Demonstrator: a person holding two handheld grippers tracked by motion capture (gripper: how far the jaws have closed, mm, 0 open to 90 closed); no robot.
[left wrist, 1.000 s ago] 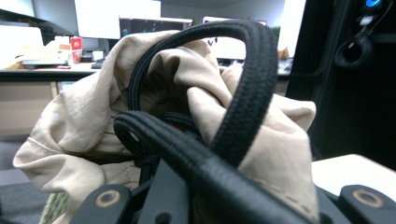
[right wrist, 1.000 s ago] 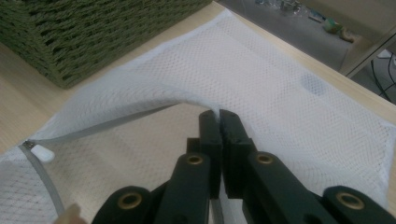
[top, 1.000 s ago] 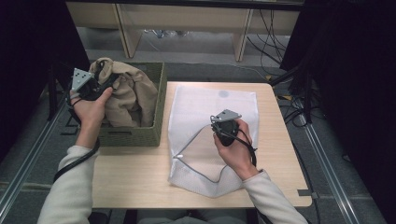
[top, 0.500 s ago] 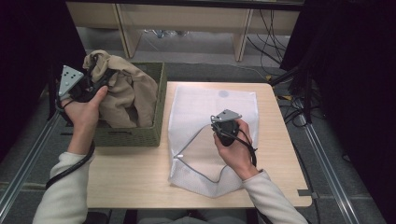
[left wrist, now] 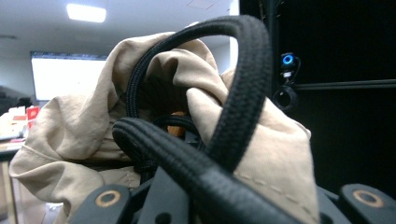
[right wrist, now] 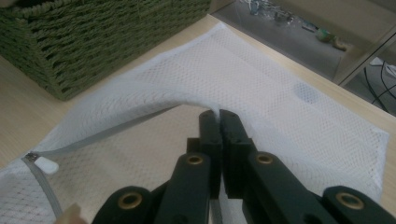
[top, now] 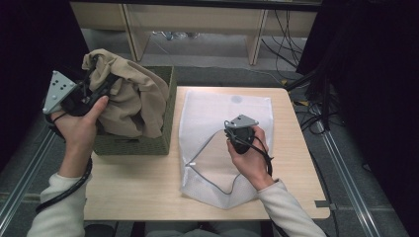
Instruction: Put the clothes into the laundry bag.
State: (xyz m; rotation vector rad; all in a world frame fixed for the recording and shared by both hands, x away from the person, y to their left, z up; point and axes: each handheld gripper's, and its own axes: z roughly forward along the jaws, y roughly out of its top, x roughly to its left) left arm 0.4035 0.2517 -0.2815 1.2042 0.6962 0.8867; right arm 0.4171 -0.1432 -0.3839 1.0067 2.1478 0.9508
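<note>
Left tongs (top: 101, 91) lifted higher, clamped on beige garment (top: 133, 98), right tongs (right wrist: 219, 122) pinching mesh bag (top: 222, 123) edge

Person wears a white long-sleeved top, cuffs ribbed. Each claw, left (top: 101, 89) and right (top: 236, 143), is black, topped by a grey three-cornered plate with small holes. Brass-coloured rivets mark the jaw arms. Black braided cable trails from each.

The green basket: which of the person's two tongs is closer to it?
Left. The left tongs hang just above the green basket, gripping the beige cloth lifted from it. The right tongs are off to its side, pinching the white mesh bag on the table.
</note>
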